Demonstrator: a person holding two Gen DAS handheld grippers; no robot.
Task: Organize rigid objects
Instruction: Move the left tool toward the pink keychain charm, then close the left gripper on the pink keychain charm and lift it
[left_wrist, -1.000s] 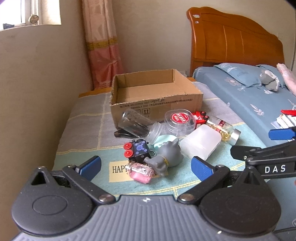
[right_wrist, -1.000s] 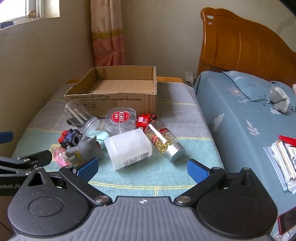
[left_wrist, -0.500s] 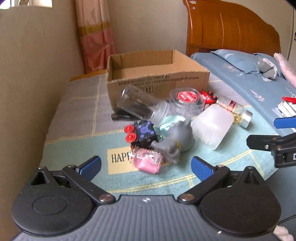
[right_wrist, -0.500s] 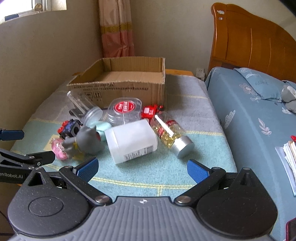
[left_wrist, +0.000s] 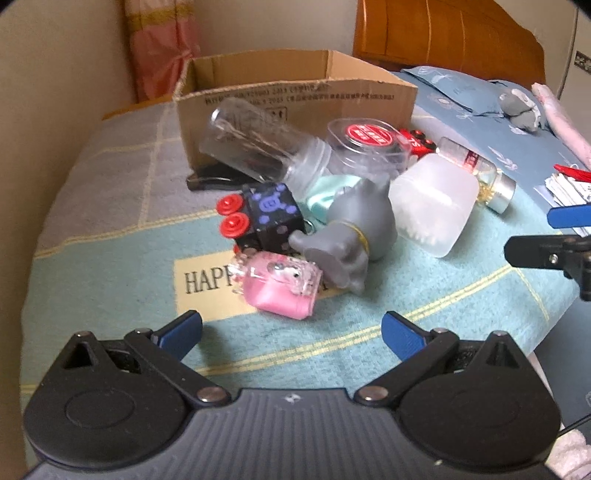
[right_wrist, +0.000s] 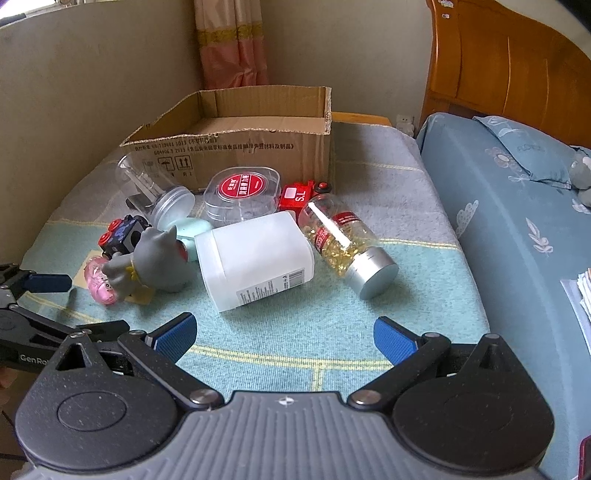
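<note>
The pink toy bottle (left_wrist: 279, 289) lies on the blanketed desk (left_wrist: 110, 229), just beyond the left claw (left_wrist: 291, 328), whose fingers are spread empty. The right claw (right_wrist: 284, 332), also spread, hovers near the white plastic jar (right_wrist: 255, 260).

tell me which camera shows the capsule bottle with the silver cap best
The right wrist view: the capsule bottle lies on its side in full view, yellow capsules, red label and silver cap all clear. In the left wrist view the same bottle sits far off to the right, partly hidden behind the white plastic bottle and blurrier.
</note>
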